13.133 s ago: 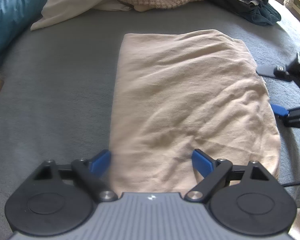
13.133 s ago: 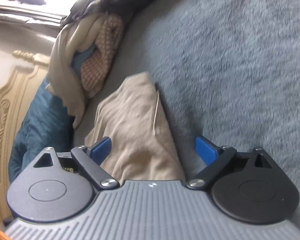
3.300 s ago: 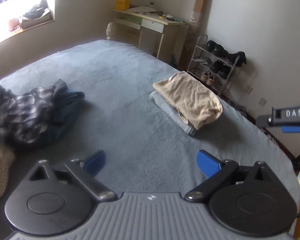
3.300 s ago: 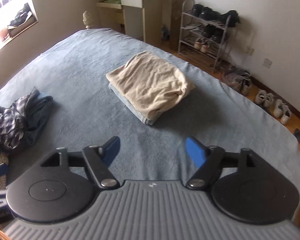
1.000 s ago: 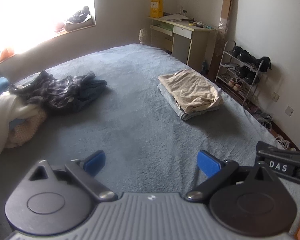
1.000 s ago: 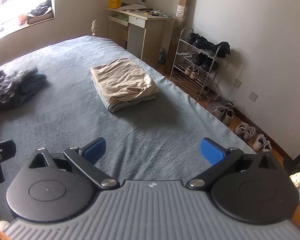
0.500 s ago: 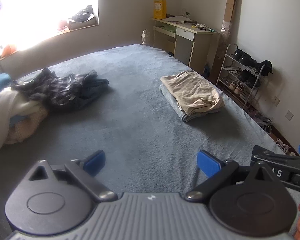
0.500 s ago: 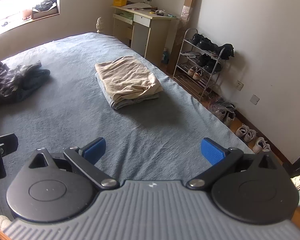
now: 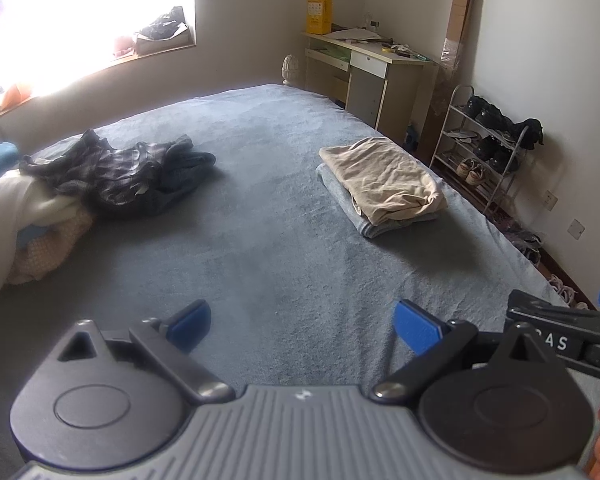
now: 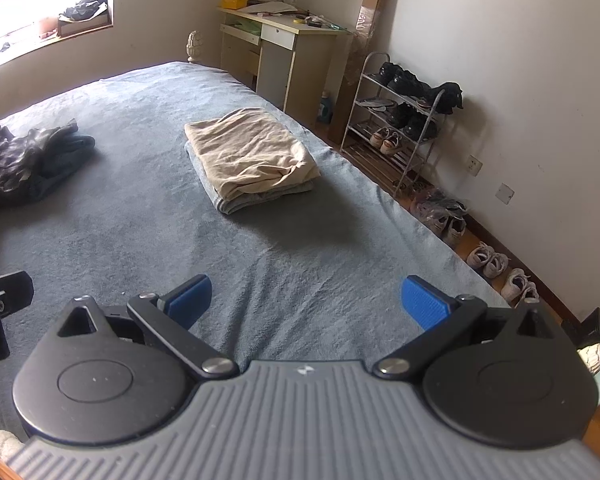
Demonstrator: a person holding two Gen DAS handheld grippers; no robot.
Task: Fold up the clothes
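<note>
- The left tool hangs above the grey-blue bed with its blue-padded fingers spread wide and nothing between them.
- The right tool is likewise spread wide and empty, held over the near part of the same bed; in the left wrist view its black body shows at the right edge, just beside the left tool.
- A folded beige garment lies on top of a folded pale-blue garment; the stack sits well ahead of both tools, near the bed's right edge, touched by neither.
- From the left tool the stack lies ahead and to the right.
- A heap of unfolded clothes, a dark plaid shirt uppermost, lies far off to the left, well apart from the stack and from both tools.
- Cream and knitted fabric sits at the left edge beside that heap.
- A shoe rack stands against the wall beyond the bed's right side.
</note>
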